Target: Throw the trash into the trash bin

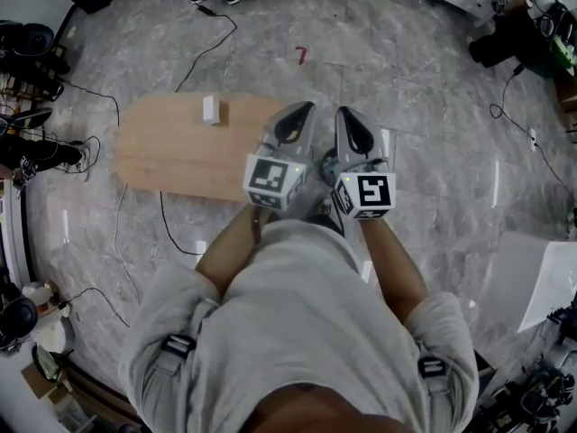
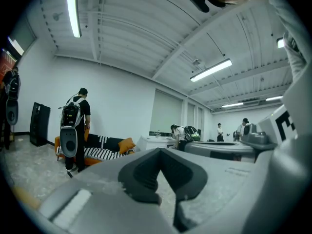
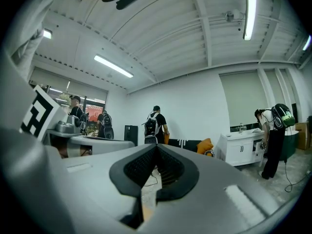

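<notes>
A small white piece of trash (image 1: 210, 109) lies on a pale wooden board (image 1: 171, 156) on the marble floor, left of and beyond both grippers. My left gripper (image 1: 302, 111) and right gripper (image 1: 345, 115) are held side by side in front of the person's chest, pointing level and well above the floor. In the left gripper view the left gripper (image 2: 158, 150) has its tips touching, with nothing between them. The right gripper (image 3: 156, 146) is shut too, and empty. I see no trash bin that I can be sure of.
Black cables (image 1: 194, 57) trail across the floor around the board. Equipment clutters the left edge (image 1: 22, 142) and the top right corner (image 1: 527, 25). A white sheet-like object (image 1: 545, 278) lies at the right. Several people stand in the room, among them a person with a backpack (image 2: 74, 126).
</notes>
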### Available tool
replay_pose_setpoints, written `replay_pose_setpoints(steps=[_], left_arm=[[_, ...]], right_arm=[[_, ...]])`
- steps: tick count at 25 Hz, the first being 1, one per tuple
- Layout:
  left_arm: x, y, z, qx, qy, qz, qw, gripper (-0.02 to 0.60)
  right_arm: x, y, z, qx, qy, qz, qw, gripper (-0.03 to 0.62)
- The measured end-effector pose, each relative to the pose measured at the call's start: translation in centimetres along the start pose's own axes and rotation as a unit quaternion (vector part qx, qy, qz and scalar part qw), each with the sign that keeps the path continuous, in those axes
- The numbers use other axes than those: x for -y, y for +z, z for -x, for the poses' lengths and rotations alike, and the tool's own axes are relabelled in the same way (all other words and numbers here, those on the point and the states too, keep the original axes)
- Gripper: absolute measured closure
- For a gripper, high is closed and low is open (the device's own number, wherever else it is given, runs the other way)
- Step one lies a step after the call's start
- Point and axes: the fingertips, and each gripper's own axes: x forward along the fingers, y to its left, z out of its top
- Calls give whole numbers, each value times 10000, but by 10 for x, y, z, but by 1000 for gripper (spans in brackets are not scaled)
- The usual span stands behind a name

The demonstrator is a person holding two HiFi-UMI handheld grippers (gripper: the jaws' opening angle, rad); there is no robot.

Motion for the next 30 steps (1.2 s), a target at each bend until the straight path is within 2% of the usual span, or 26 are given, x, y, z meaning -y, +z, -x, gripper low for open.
replay_pose_setpoints(steps=[2,6,10,14,19,24,30], left_arm=[[2,3,-1,59,123,100,9999,563],[0,0,7,37,521,-222,9984,563],[-32,-10,41,-63,1252,-65,9921,563],[-84,-18,104,-116,2289,21,9734,563],[-125,-22,174,-46,3233,104,9462,563],[-144,-24,210,-71,3667,146,9302,563],[-158,-42,235,-275,3958,269,9176,563]], right_arm=[[3,0,0,-9,117,7,9999,586],[0,-5,-3,-51,470,-4,9989,586],[-33,-18,-20,-160,1117,-134,9935,586],[-101,-31,-45,-282,2049,-232,9781,586],[-179,-38,-56,-272,2978,-197,9540,586],[-220,-37,-63,-273,3441,-176,9384,586],[-238,-51,-83,-422,3588,-392,9316,586]])
